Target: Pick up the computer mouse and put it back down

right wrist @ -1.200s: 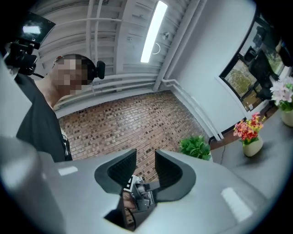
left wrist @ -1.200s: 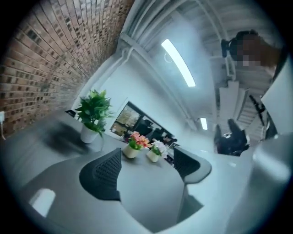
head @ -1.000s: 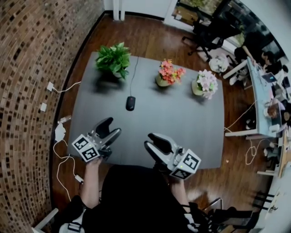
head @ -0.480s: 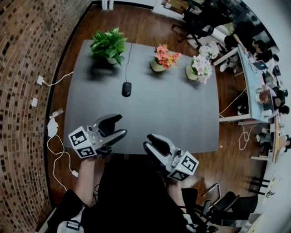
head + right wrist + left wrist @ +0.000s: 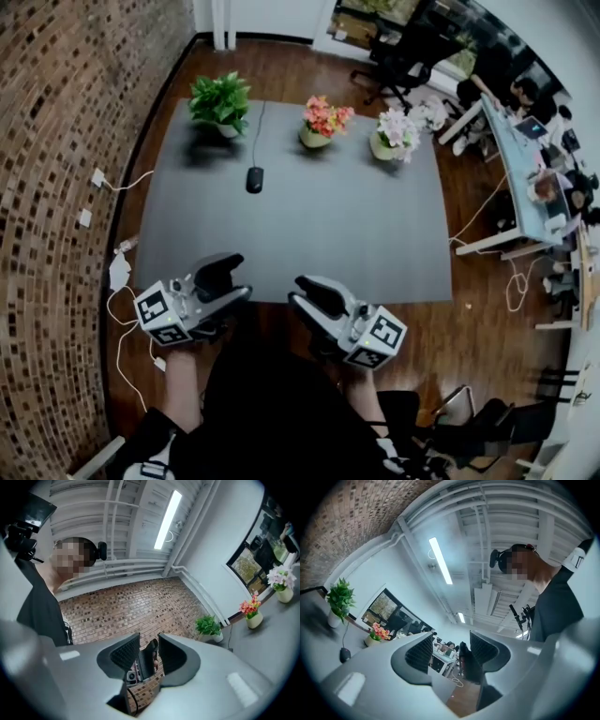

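Computer mouse (image 5: 254, 179) lies flat on the grey table (image 5: 309, 234), toward its far side, just in front of a potted green plant (image 5: 220, 98); its cable (image 5: 259, 131) runs away to the far edge, between that plant and a pot of orange-pink flowers (image 5: 323, 117); a third pot, with pale pink flowers (image 5: 394, 128), stands further right. Both tools are held at the table's near edge, in front of the person's dark-clothed body and well apart from the mouse. Left gripper (image 5: 242, 277) has its jaws apart and closing, with nothing between them; right gripper (image 5: 295, 291) shows a narrower gap, likewise empty. A brick wall (image 5: 56, 141) runs along the left side; office desks (image 5: 525, 178) with seated people fill the right.
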The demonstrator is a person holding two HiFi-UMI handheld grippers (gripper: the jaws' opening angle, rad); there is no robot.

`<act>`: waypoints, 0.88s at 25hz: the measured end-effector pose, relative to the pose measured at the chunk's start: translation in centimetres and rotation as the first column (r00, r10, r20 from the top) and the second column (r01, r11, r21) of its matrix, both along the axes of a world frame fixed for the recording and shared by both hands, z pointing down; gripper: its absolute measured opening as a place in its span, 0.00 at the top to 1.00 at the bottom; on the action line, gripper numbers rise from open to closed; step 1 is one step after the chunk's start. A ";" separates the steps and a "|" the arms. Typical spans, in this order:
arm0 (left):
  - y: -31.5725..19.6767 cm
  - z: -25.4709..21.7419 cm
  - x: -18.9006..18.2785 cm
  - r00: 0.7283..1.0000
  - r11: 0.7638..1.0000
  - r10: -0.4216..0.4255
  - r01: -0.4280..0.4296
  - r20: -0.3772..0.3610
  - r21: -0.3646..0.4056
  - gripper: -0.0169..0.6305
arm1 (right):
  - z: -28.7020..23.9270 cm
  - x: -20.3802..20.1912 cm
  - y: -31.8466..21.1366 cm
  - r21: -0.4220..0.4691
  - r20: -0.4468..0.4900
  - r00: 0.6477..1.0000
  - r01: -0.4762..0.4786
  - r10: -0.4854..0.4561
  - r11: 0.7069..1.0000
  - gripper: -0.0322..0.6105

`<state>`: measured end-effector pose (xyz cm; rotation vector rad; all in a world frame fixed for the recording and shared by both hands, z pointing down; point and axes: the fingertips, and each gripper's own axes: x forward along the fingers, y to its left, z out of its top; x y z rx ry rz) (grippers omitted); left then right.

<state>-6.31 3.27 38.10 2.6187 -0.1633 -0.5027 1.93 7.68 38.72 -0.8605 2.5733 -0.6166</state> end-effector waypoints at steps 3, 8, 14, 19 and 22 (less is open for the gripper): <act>5.7 0.0 2.3 1.000 1.000 0.020 -0.020 0.005 -0.017 0.59 | 0.6 1.7 4.8 0.011 0.034 0.999 -0.008 0.008 1.000 0.79; 13.1 1.8 3.3 0.998 0.998 -0.006 0.010 0.068 -0.062 0.61 | 4.2 2.9 10.3 -0.056 0.083 0.996 0.030 -0.025 0.998 0.79; 17.5 0.2 5.2 0.994 0.998 -0.006 0.012 0.106 -0.060 0.61 | 2.2 3.6 14.4 0.006 0.102 0.993 0.054 -0.054 0.999 0.79; 19.3 -0.8 5.3 0.993 0.999 -0.015 0.019 0.120 -0.031 0.61 | 0.0 3.9 16.6 0.058 0.124 0.991 0.049 -0.055 0.997 0.79; 20.6 -2.4 5.5 0.994 0.999 -0.019 0.022 0.110 -0.029 0.61 | -1.3 3.4 17.9 0.086 0.122 0.990 0.058 -0.069 0.995 0.79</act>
